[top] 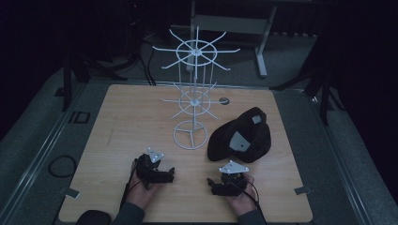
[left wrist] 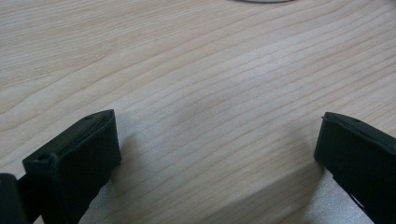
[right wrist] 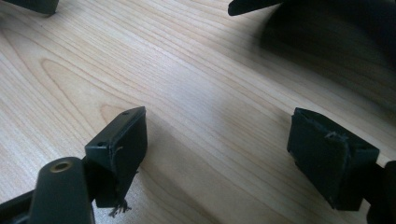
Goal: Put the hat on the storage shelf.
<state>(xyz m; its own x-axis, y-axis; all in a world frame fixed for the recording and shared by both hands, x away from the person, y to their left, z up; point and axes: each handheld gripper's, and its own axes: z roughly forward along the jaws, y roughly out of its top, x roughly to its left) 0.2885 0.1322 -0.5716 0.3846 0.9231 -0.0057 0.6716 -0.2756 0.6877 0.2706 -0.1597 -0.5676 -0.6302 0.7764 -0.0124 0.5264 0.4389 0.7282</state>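
Step in hand, as judged: start position, before any pickup. The black cap (top: 240, 136) lies on the wooden table (top: 122, 117), just beside the round foot of the white wire display rack (top: 193, 89) and untouched. The right gripper (top: 216, 183) rests low on the table near the front edge, nearest the cap, jaws spread wide with nothing between them. The left gripper (top: 169, 174) sits alongside, pointing inward, jaws likewise apart and empty.

Next move, probably: advance the right gripper to the cap's brim or crown, close on the fabric, then lift toward a rack arm.
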